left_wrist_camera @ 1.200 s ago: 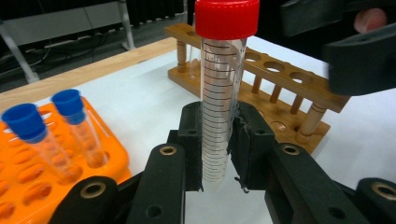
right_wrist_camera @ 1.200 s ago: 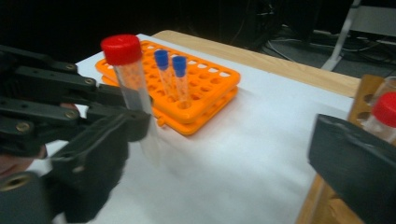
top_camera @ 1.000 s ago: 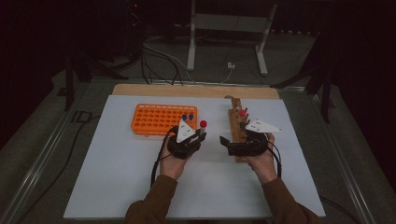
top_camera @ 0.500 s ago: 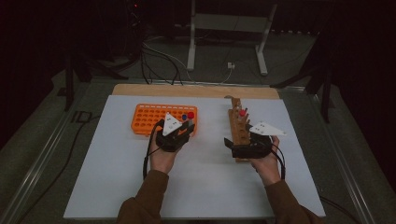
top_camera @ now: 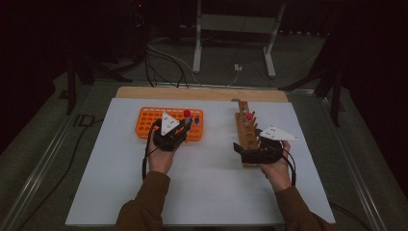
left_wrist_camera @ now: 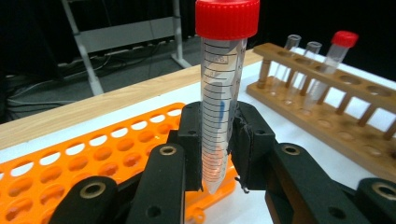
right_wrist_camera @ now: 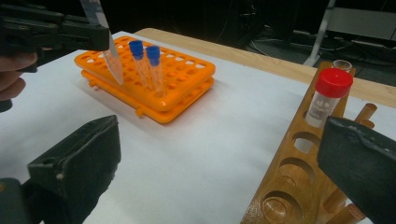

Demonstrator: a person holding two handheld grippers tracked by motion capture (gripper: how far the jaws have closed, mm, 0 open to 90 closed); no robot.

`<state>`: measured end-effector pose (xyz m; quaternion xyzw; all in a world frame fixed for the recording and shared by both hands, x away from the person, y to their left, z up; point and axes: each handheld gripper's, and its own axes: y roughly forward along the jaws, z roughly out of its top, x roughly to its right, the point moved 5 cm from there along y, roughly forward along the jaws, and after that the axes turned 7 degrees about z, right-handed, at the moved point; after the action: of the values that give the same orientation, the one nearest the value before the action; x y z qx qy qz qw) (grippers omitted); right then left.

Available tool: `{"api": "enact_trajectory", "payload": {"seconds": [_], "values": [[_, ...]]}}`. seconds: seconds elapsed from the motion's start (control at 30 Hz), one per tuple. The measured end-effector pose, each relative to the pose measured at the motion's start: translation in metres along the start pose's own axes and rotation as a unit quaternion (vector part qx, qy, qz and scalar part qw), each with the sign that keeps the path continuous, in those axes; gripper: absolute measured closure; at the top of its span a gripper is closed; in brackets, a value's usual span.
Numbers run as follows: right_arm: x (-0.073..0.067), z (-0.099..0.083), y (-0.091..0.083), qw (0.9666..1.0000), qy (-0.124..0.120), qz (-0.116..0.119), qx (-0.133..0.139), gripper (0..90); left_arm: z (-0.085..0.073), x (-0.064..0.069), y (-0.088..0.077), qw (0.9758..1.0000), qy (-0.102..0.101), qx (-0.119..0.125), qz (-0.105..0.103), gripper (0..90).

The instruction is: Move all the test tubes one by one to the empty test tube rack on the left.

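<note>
So my left gripper [left_wrist_camera: 217, 154] is pinching a red-capped tube [left_wrist_camera: 222, 93] upright, dead centre of its own view, hovering over the orange rack [top_camera: 149, 120] left of centre in the high view. My right gripper [right_wrist_camera: 224, 177] is sitting spread wide beside the wooden rack [right_wrist_camera: 299, 172] at lower right.

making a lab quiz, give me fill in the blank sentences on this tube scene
1. The left hand-held gripper grips a tube with a ____ cap.
2. That tube hangs above the ____ rack.
3. The two tubes standing in that rack have ____ caps.
4. The other rack is made of ____.

Missing words: red; orange; blue; wood
</note>
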<state>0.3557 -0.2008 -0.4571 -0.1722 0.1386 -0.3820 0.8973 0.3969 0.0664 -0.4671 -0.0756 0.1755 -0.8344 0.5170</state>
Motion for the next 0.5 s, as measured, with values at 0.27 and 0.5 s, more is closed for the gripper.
{"api": "enact_trajectory", "payload": {"seconds": [0.27, 0.5], "values": [[0.000, 0.000, 0.000, 1.0000, 0.001, 0.002, 0.000, 0.2, -0.002, -0.008, 0.011, 0.9998, -0.004, -0.007, 0.019, 75.3], [-0.001, 0.000, 0.001, 1.0000, 0.000, 0.004, 0.000, 0.2, -0.006, -0.015, 0.020, 0.9990, -0.016, -0.016, 0.039, 75.2]]}}
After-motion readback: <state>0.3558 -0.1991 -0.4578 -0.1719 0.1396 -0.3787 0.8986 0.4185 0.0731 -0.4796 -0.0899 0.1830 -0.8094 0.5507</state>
